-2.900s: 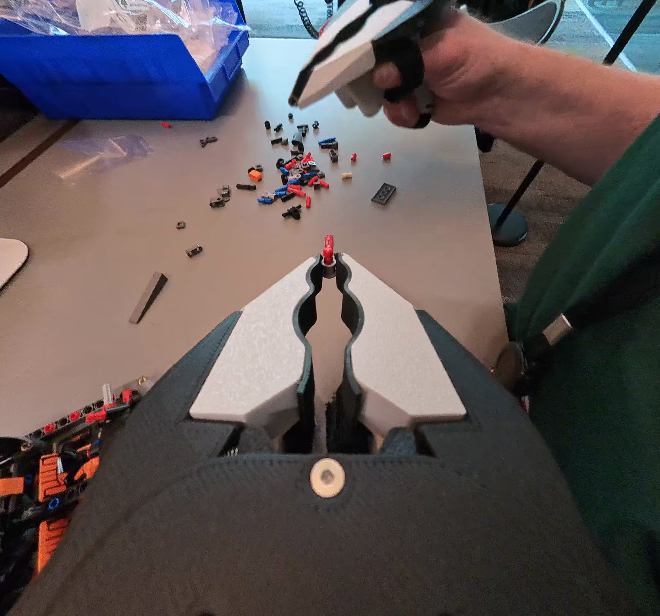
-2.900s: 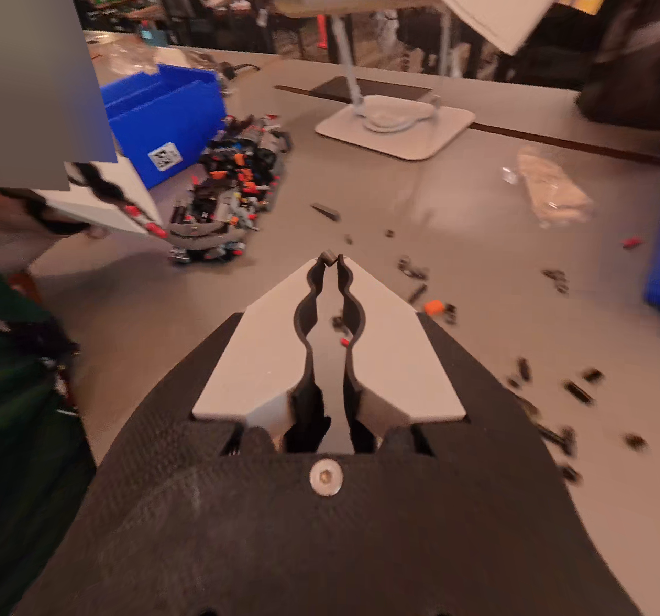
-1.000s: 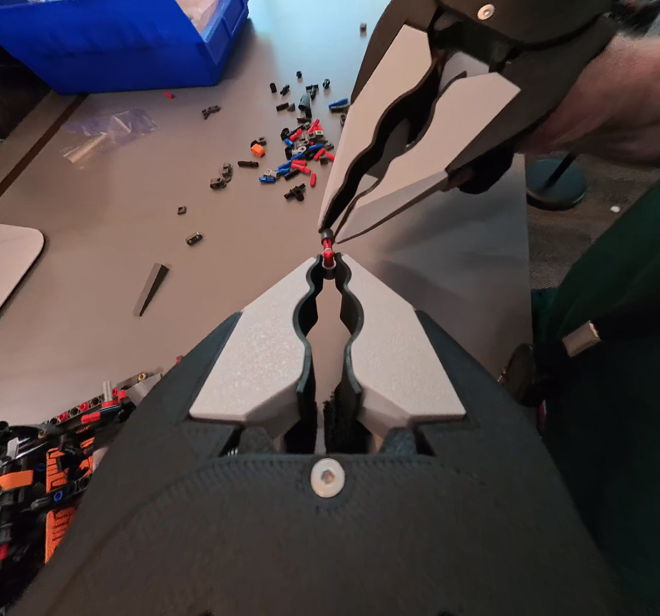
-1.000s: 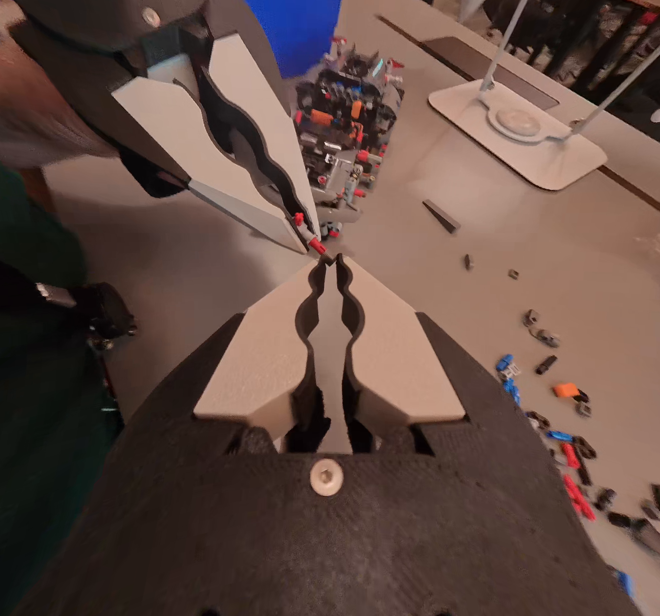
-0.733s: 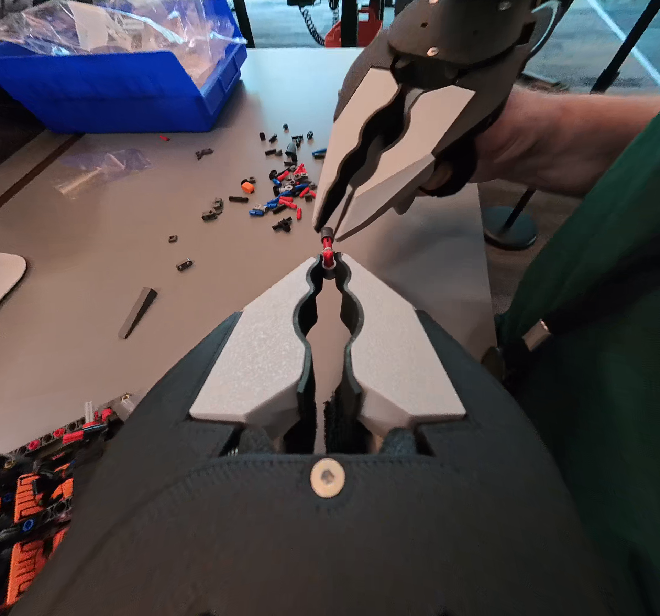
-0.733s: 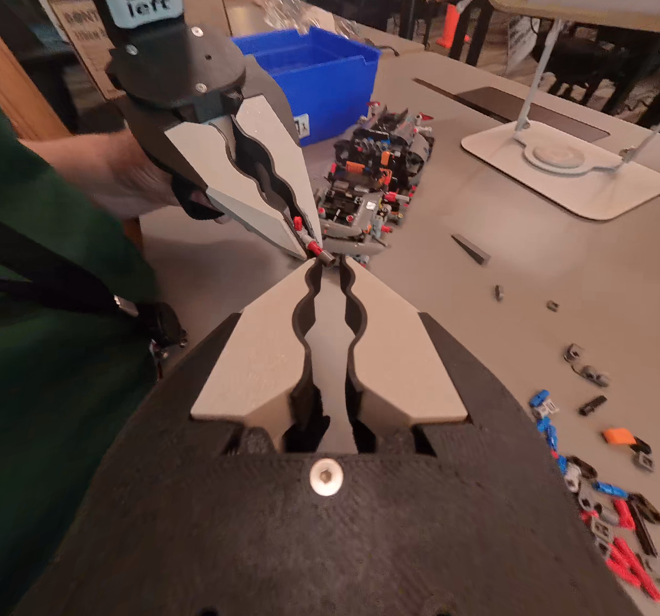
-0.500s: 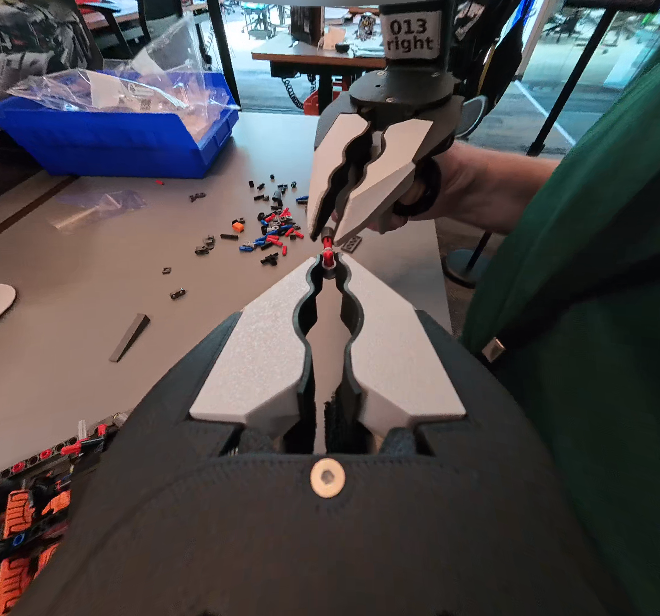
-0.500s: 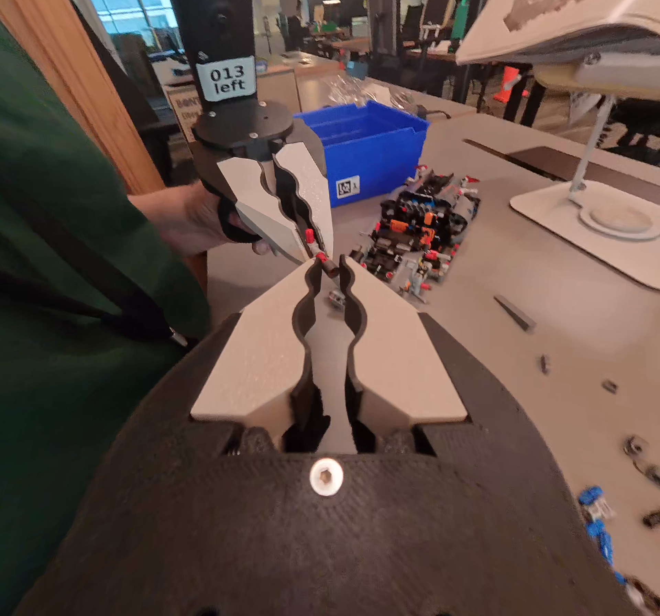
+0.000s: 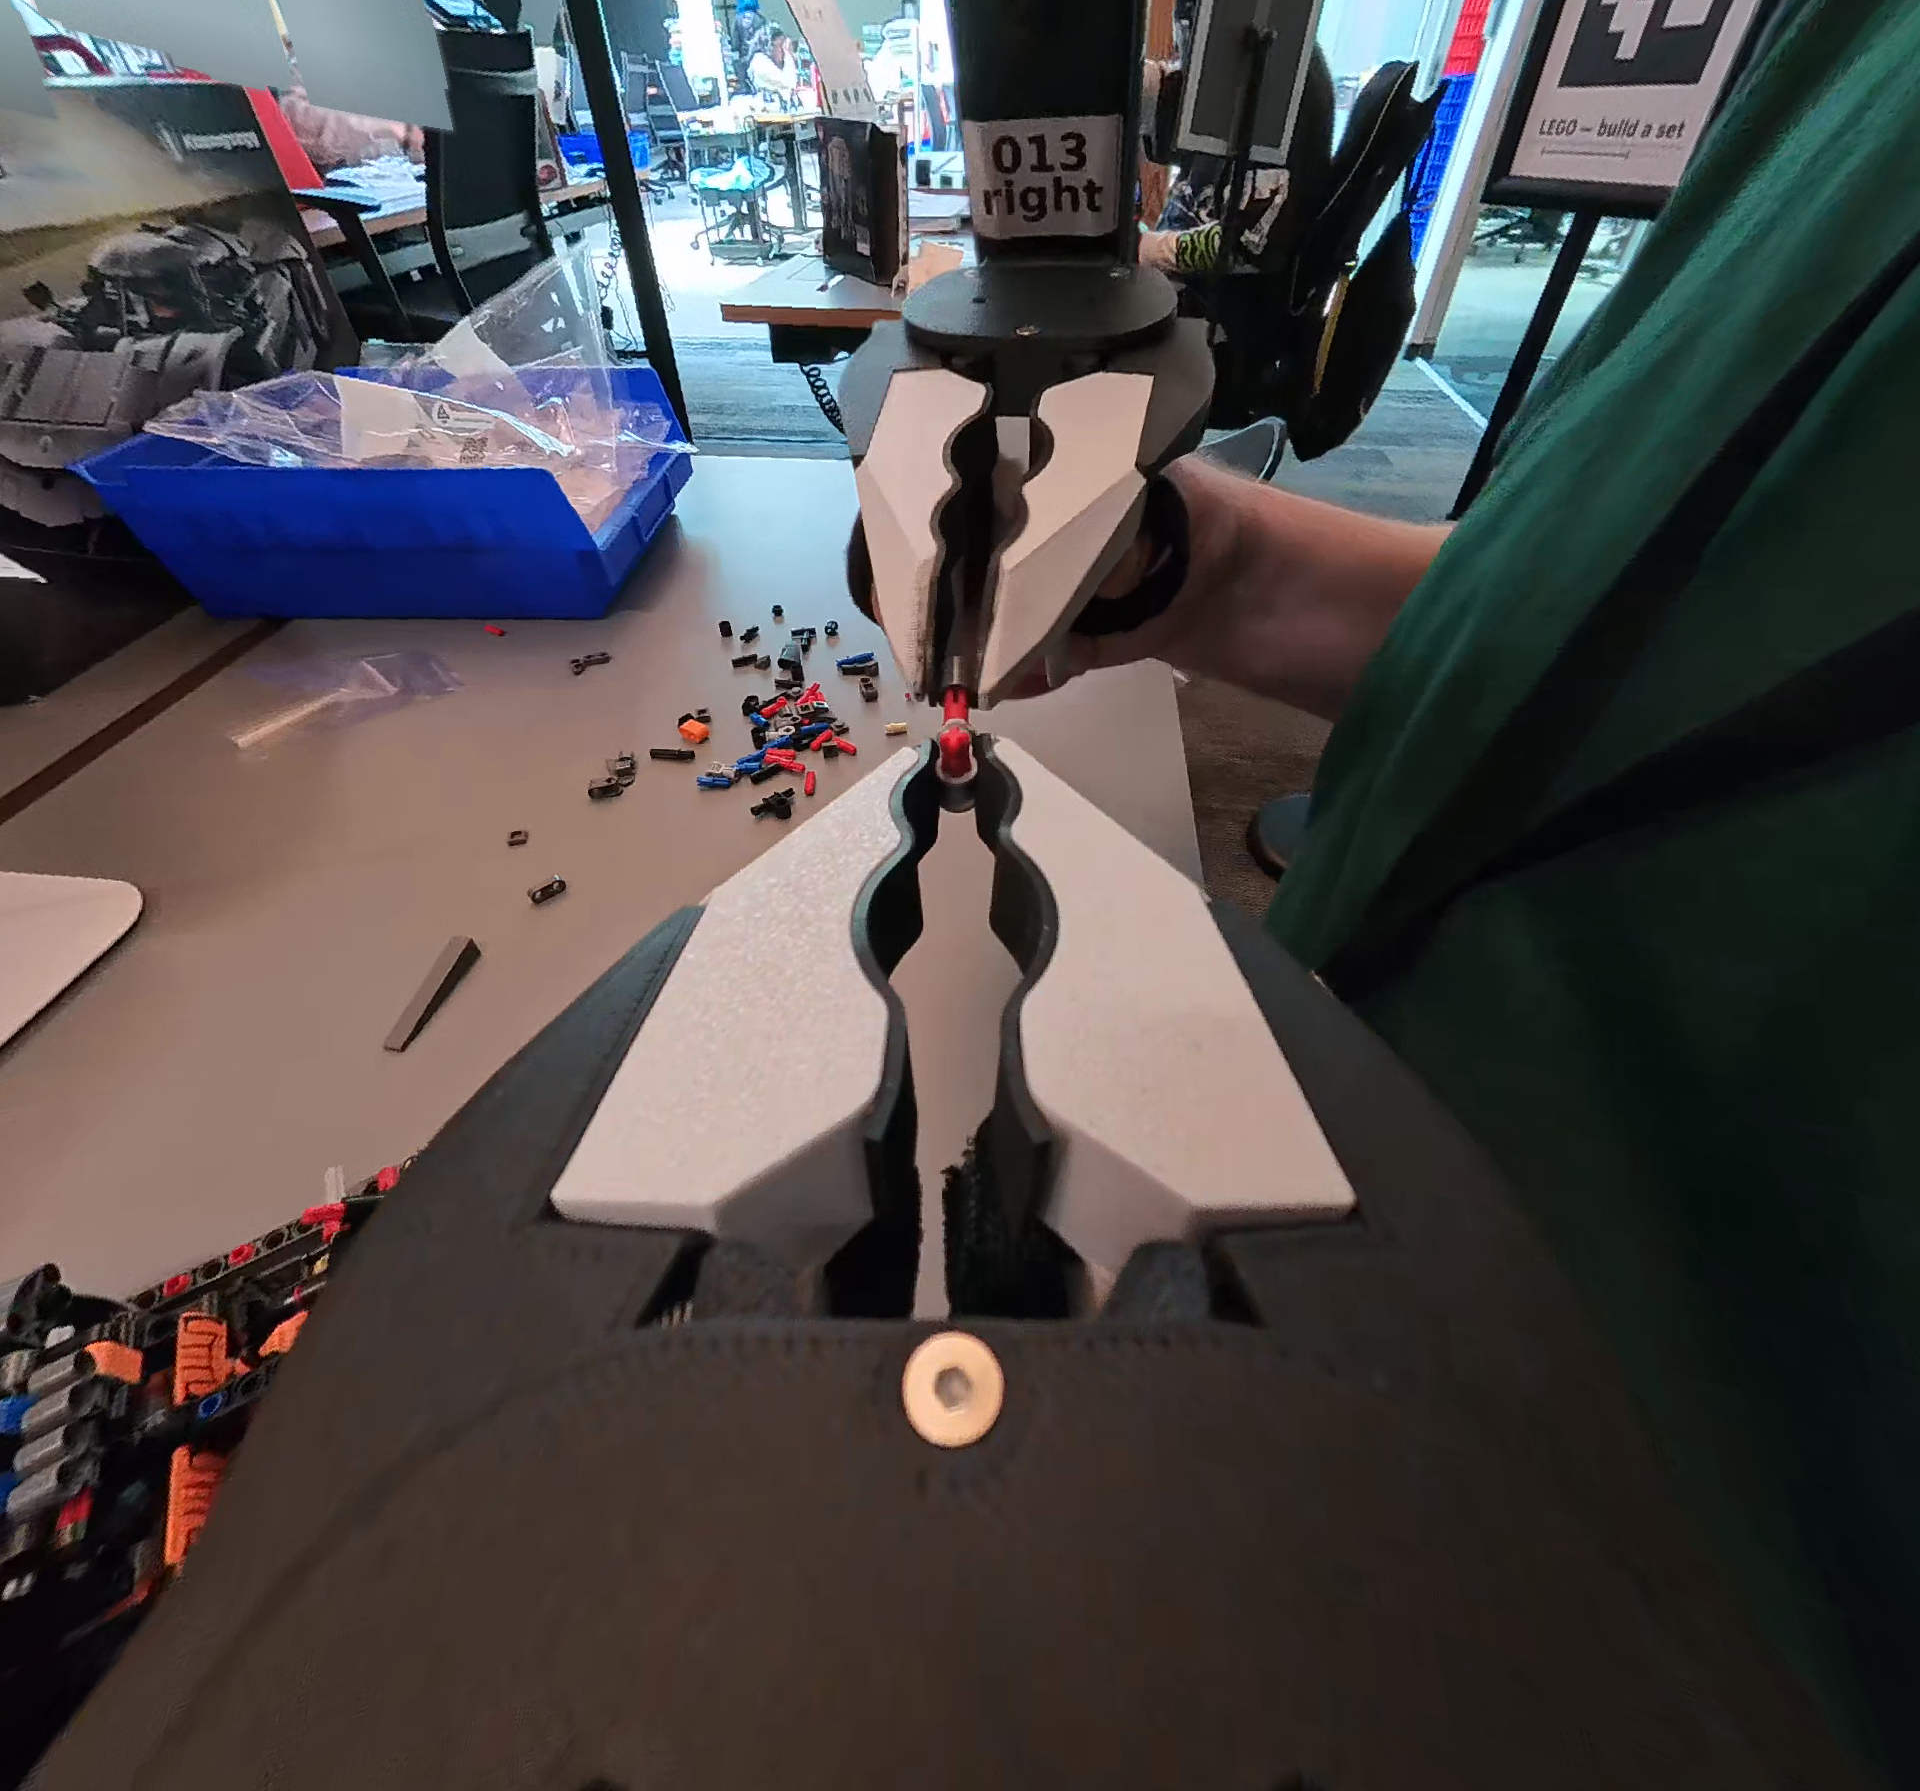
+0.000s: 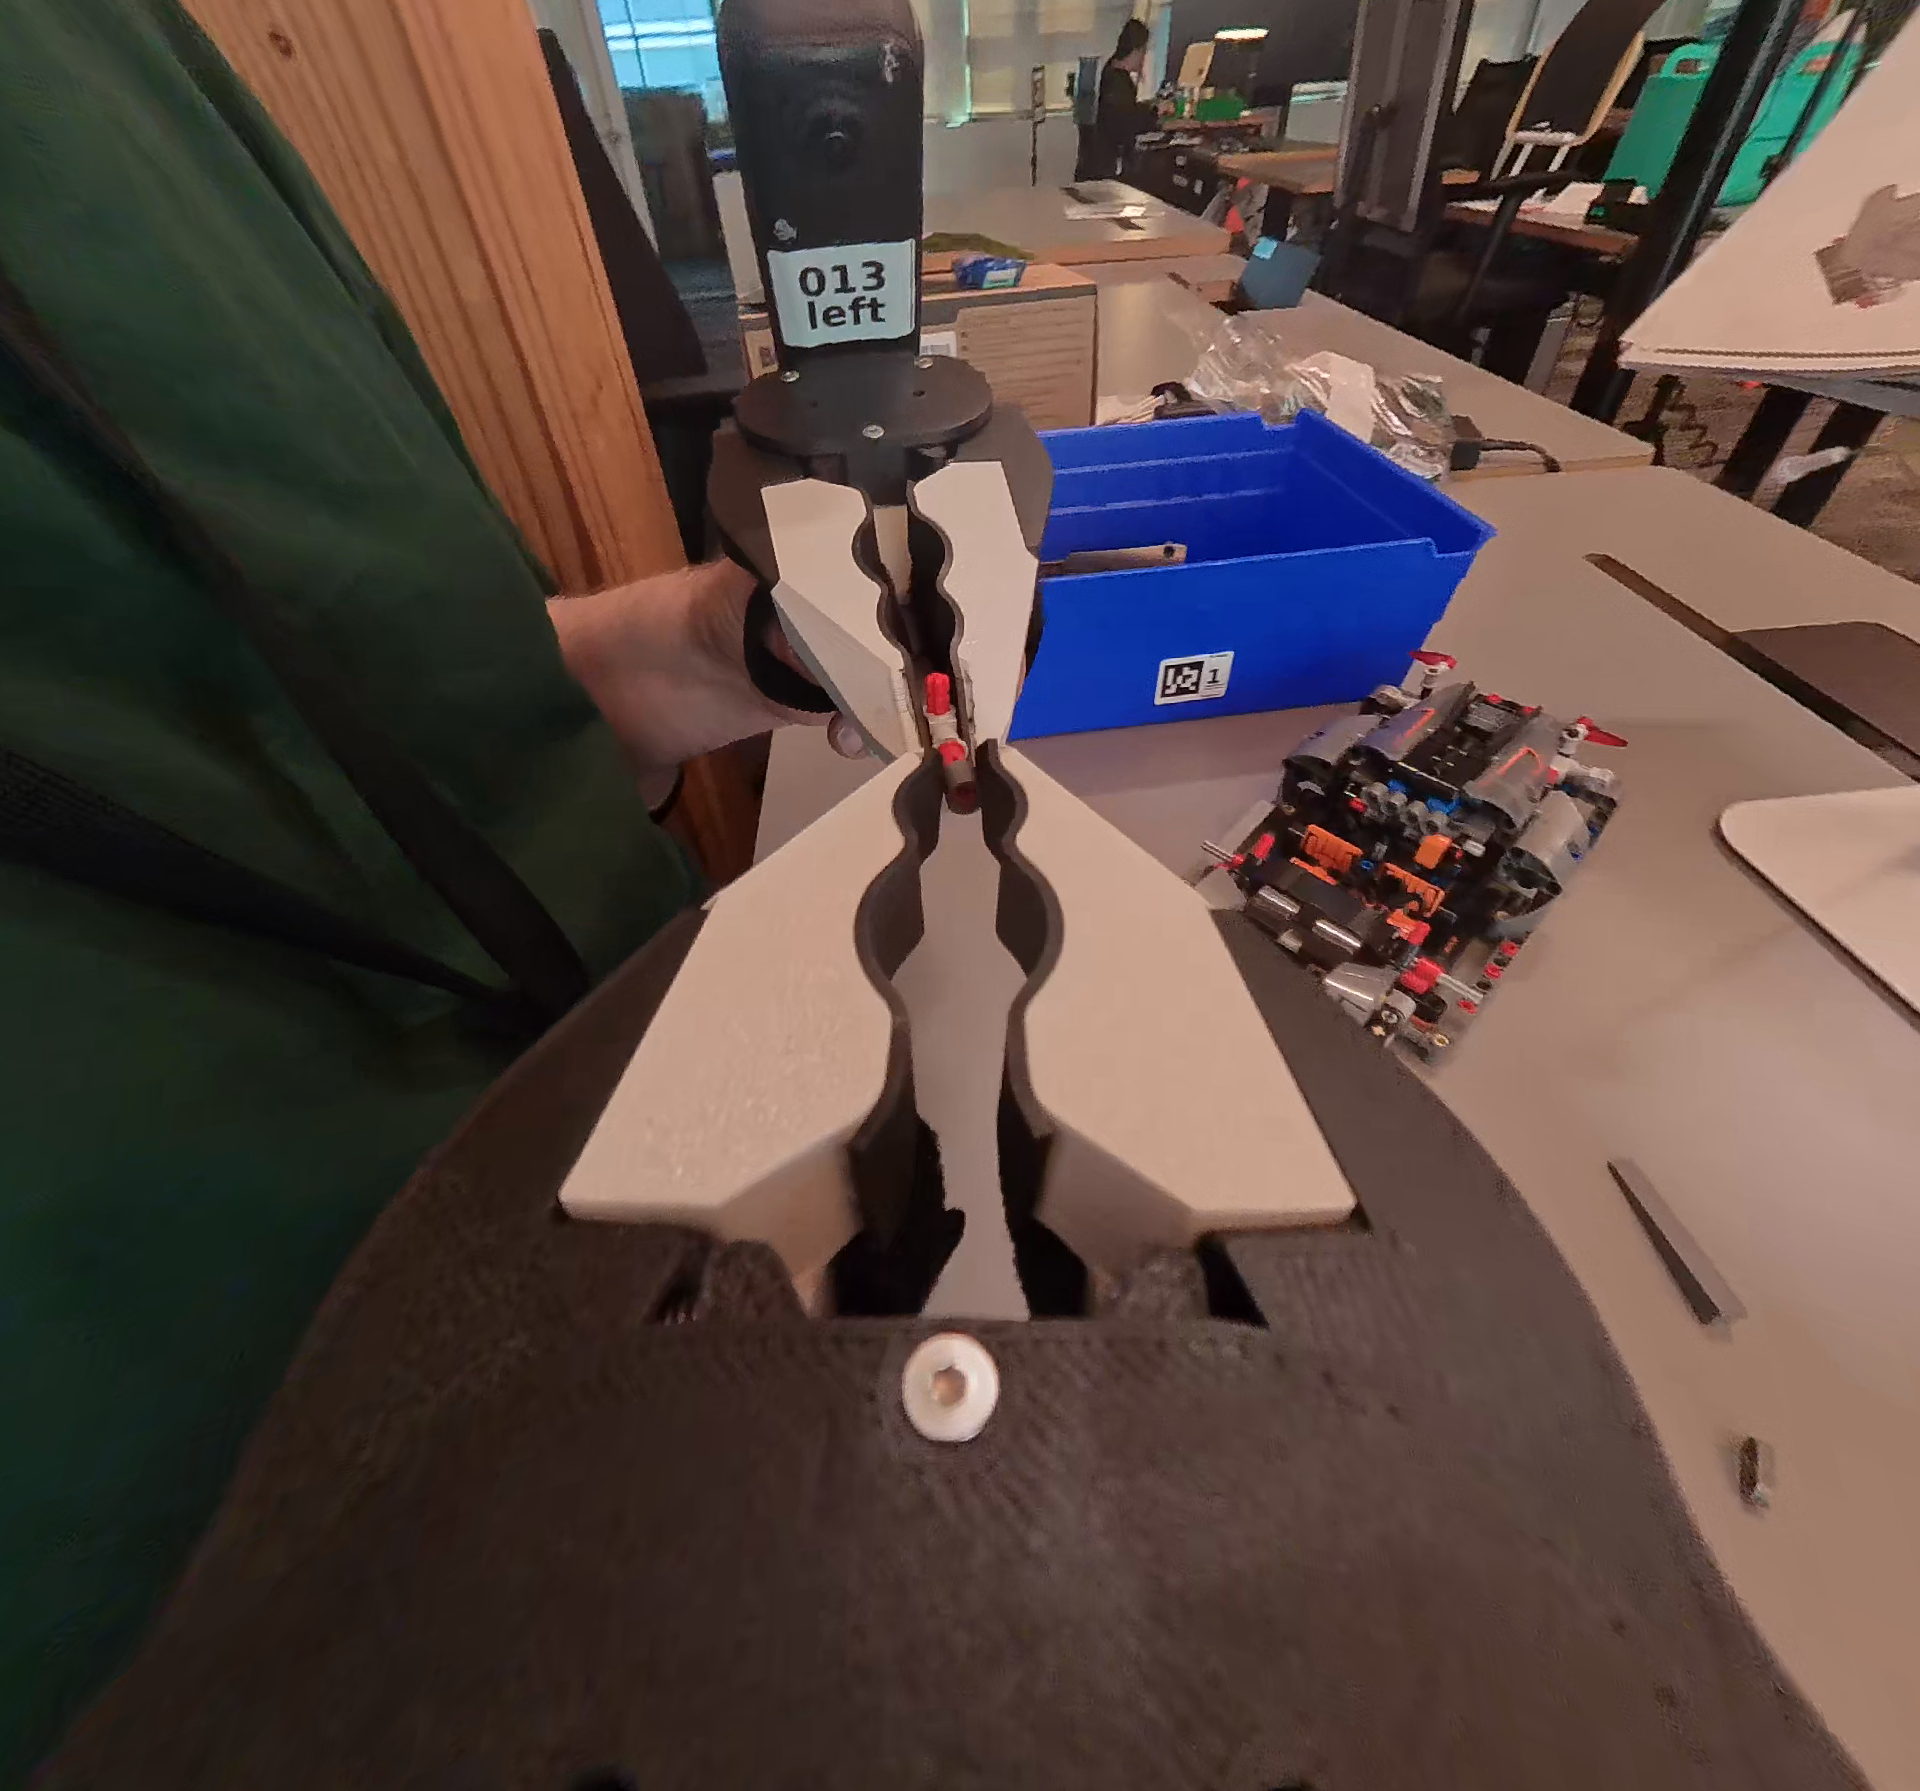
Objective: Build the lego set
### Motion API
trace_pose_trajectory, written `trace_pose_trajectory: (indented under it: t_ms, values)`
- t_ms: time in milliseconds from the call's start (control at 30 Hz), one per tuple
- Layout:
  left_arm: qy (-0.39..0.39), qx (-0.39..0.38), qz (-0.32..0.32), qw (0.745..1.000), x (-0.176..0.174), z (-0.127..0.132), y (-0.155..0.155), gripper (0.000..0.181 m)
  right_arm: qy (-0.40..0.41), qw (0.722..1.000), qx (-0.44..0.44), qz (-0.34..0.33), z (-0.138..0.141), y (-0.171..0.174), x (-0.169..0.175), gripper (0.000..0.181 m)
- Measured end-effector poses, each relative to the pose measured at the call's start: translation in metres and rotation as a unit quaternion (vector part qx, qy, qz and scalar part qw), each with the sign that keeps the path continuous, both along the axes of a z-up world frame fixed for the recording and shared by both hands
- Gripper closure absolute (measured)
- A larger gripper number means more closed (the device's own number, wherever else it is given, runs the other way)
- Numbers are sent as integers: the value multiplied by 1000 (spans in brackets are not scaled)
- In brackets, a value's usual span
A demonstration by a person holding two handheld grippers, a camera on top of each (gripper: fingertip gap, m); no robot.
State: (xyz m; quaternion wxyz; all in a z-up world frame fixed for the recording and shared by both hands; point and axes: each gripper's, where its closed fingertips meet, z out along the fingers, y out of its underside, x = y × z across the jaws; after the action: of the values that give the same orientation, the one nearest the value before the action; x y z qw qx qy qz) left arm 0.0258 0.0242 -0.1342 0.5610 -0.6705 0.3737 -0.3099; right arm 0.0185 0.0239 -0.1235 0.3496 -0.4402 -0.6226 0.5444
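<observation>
My left gripper [image 9: 954,773] is shut on a small red pin [image 9: 952,739] that sticks out past its tips. My right gripper [image 10: 958,777] is shut on a small grey piece [image 10: 950,749]. The two grippers meet tip to tip in the air above the table's near edge, and the grey piece sits on the end of the red pin. The right gripper also shows in the left wrist view [image 9: 951,687], and the left gripper in the right wrist view [image 10: 935,718]. The part-built black, grey and orange lego model [image 10: 1434,848] lies on the table, and shows at the lower left of the left wrist view [image 9: 104,1378].
A scatter of loose red, blue and black pieces [image 9: 779,733] lies mid-table. A blue bin [image 9: 395,536] holds plastic bags; another blue bin [image 10: 1247,598] stands behind the model. A dark wedge piece [image 9: 431,993] and a white stand base [image 10: 1829,868] lie nearby. A person in green is close. My left and right fingertips are right by each other.
Both grippers have risen and levelled out to face each other. The right gripper's grey piece has come onto the tip of the red pin held by the left gripper.
</observation>
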Motion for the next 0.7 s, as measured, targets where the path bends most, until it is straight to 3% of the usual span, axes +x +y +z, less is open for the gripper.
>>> trace_pose_trajectory:
  t_ms: [367,700]
  values:
    - [2,-2,0,1000,-9,-4,-8,177,-13,1000,19,11,3,-13,-10,176]
    - [11,17,34,999,-32,6,9,177,9,999,47,7,14,3,-33,176]
